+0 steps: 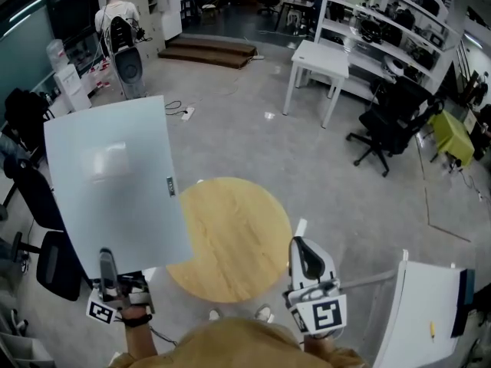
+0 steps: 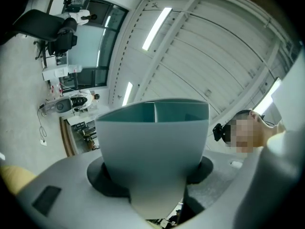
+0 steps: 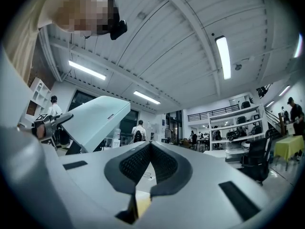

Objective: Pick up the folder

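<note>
**Left gripper** (image 1: 106, 257), left of the round wooden table (image 1: 238, 244): slim grey and black body, with a white cube bearing black square markers (image 1: 100, 311) at its rear.

**Right gripper** (image 1: 301, 228), at the table's near right edge: rounded white shell with a black oval opening, and a larger marker cube (image 1: 325, 315) behind it.

**Gripper views:** both grippers have pale grey jaw housings with black pads (image 3: 136, 163). The right pair has a fine grid texture.

**Person**, on the near side of the table: mustard-yellow top (image 1: 230, 343), black wristband (image 1: 136, 320), pale shoes (image 1: 265, 311), and a black head-mounted camera (image 3: 118, 28).
</note>
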A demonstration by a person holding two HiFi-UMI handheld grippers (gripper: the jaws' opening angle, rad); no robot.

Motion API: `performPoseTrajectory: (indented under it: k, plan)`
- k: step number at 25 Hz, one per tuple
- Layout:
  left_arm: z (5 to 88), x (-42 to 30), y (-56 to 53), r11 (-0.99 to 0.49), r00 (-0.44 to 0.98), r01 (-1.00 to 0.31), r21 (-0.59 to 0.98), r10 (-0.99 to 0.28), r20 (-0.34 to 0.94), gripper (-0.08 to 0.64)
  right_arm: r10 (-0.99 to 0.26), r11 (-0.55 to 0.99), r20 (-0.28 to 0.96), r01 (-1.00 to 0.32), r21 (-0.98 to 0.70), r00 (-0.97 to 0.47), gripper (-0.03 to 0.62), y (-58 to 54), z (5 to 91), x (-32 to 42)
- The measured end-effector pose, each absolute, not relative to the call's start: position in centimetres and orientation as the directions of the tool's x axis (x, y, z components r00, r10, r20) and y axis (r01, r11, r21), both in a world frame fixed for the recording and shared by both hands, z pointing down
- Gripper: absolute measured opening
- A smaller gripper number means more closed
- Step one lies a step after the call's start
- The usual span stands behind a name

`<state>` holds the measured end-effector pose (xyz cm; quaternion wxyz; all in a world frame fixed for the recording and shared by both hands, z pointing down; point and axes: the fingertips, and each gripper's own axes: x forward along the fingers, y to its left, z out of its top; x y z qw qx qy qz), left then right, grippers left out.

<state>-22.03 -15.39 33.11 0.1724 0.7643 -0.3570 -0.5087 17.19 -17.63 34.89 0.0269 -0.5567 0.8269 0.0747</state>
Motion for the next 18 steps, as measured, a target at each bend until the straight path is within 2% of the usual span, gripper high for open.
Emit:
performPoseTrajectory:
  k: [5,12,18]
  plan:
    - [29.5,-22.4,-14.2,-0.698,0.202,-0.449,0.557,-0.687,-0.698,0.278,-0.909,0.374,-0.164,-0.923,0.088,-0.383,-0.002,-18.1,33.5,17.5]
    - [25.3,-22.4,-11.9,-0.65,0.206,-0.624,0.433,-0.672,-0.712,0.278,-0.902,0.364,-0.212,-0.927,0.095,-0.376,-0.002,-17.5,31.0,18.5]
    - [24.7,-22.2,-11.7,-0.638,0.207,-0.659,0.399,-0.664,-0.718,0.277,-0.896,0.359,-0.242,-0.928,0.096,-0.372,-0.002,-17.6,30.3,19.1]
